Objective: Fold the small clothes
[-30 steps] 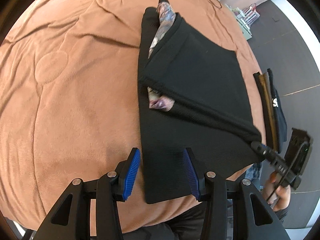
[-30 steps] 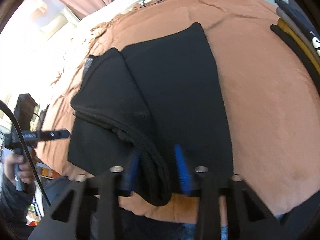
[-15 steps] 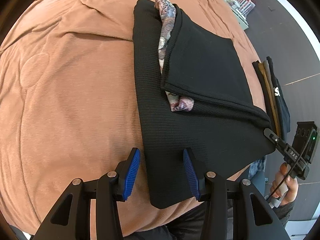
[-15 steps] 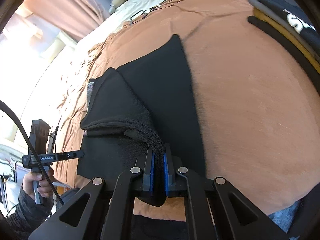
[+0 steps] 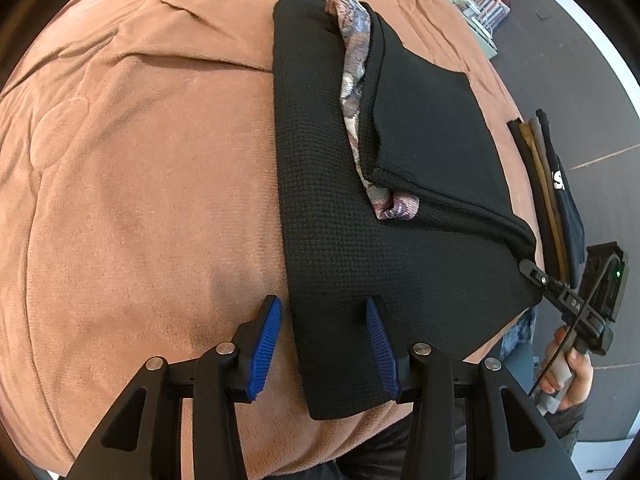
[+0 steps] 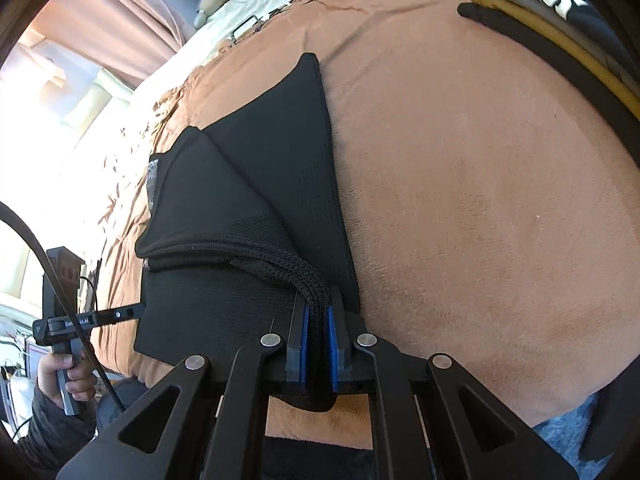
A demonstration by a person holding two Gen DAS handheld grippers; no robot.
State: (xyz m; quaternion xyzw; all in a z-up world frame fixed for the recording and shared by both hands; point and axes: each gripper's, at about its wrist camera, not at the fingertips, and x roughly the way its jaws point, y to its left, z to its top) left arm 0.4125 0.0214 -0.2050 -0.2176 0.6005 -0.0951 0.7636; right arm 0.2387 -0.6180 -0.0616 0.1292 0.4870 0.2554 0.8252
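- Your left gripper (image 5: 324, 344) sits low over the near-left edge of the black garment (image 5: 352, 248), with its blue pads (image 5: 264, 344) spread wide; the cloth edge runs between them but nothing's pinched, so it's released.
- Your right gripper (image 6: 318, 344) is clenched tight on a bunched corner of the black garment (image 6: 256, 216); you can see the thick ribbed hem squeezed between the blue pads (image 6: 305, 344).
- From the left wrist view, your right hand (image 5: 568, 376) is off at the garment's near-right corner, with the gripper nose right at the cloth there.
- The garment lies on the brown blanket (image 5: 140, 184), partly folded: a flap is doubled over the right side, and the fold line runs diagonally down to the gripped corner.
- A patterned purple-grey lining (image 5: 354, 92) peeks out along the flap's edge, bunching a bit at its near end.
- A stack of folded clothes (image 6: 560, 20) sits near the blanket's right edge, apart from the garment.
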